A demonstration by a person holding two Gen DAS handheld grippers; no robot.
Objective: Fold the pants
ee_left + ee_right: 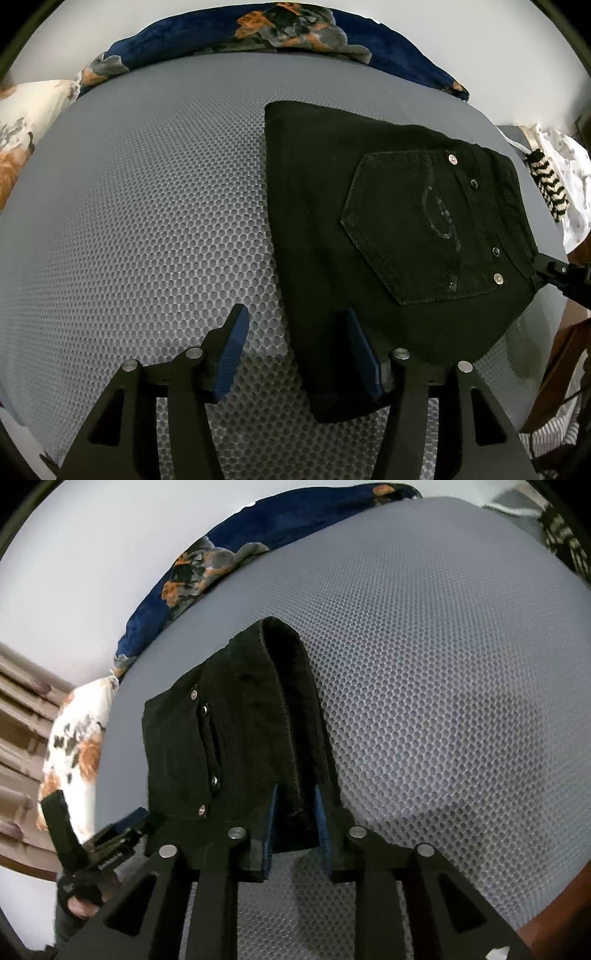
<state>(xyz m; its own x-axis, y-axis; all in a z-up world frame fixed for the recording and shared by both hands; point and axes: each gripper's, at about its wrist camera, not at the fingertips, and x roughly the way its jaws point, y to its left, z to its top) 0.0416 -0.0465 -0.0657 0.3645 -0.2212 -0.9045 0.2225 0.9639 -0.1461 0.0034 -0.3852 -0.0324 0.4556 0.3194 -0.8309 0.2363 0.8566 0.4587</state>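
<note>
1. The bed (147, 206), covered in grey mesh, carries the black pants (388, 229), folded into a compact stack toward its right side with the back pocket (417, 232) up.
2. Left gripper (295, 343): jaws wide, one finger over the stack's near edge, nothing clamped. Lift it straight clear so the fold is not dragged.
3. Right gripper (295, 827): jaws narrow, straddling the waistband (291, 716); the pads appear to be off the cloth. Widen them further before withdrawing to avoid snagging.
</note>
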